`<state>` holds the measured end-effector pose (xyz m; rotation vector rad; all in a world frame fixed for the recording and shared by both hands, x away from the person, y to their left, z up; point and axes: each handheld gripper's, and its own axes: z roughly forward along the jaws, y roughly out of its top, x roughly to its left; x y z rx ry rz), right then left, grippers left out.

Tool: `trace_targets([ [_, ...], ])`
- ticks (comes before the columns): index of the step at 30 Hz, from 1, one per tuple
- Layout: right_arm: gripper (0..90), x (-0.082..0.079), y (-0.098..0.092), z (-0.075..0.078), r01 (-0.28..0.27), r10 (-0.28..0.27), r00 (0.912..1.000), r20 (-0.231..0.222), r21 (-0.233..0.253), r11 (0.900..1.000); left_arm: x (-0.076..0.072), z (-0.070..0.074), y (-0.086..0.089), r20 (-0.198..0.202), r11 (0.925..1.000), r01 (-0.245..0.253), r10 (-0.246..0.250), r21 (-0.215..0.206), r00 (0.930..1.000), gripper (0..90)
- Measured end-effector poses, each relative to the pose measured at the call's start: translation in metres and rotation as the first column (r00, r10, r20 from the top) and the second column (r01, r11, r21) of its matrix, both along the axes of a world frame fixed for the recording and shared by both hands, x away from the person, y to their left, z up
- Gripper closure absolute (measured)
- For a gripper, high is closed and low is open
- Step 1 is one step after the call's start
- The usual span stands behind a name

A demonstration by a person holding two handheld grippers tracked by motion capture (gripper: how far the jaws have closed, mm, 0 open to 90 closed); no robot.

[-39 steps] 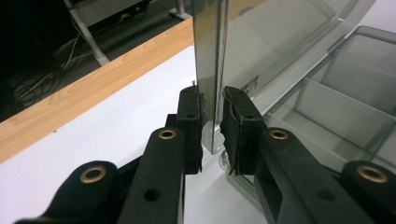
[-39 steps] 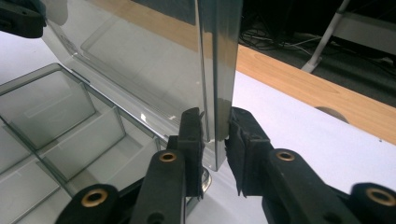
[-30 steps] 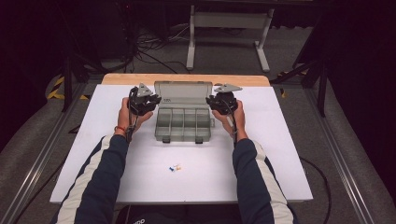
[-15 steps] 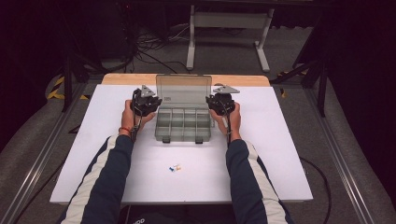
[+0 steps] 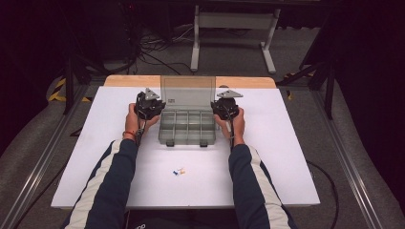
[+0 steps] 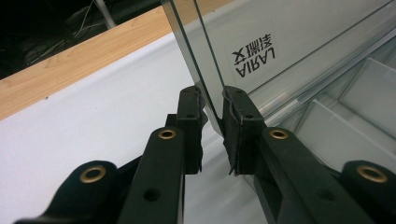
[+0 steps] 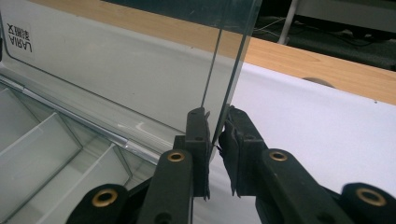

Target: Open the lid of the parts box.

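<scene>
A clear plastic compartment box (image 5: 186, 135) stands on the white table with its lid (image 5: 187, 90) raised about upright. In the high view my left gripper (image 5: 152, 106) is at the lid's left edge and my right gripper (image 5: 223, 106) at its right edge. In the left gripper view the jaws of the left gripper (image 6: 212, 100) close on the side rim of the lid (image 6: 299, 42), which carries a printed label. The right gripper (image 7: 214, 119) pinches the opposite edge of the lid (image 7: 116, 60). The box's compartments (image 7: 42, 140) look empty.
A few small blue, white and orange pieces (image 5: 179, 171) lie on the white table top (image 5: 286, 157) between the person's forearms. A wooden strip (image 5: 129, 80) runs along the far edge. Behind it are a metal stand (image 5: 234, 28) and cables on the floor.
The lid has swung up from leaning back to about upright, and both grippers have stayed on its side edges. The hands shifted slightly toward the person.
</scene>
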<state>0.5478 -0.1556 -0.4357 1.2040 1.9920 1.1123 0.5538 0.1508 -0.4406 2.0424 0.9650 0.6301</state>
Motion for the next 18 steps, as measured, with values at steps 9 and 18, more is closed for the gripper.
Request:
trace_targets([
  [9, 80.0, 0.0001, 0.0004, -0.0025, 0.005, -0.005, 1.0000, -0.005, -0.003, 1.000, 0.0000, -0.0029, 0.0001, -0.009, 0.9999, -0.009, 0.009, -0.013, 0.9999, 76.5],
  [18, 78.5, -0.0004, 0.0010, -0.0052, 0.004, -0.004, 0.9998, -0.017, -0.005, 1.000, -0.0002, -0.0034, -0.0004, -0.003, 0.9998, -0.016, 0.016, -0.009, 0.9999, 76.0],
])
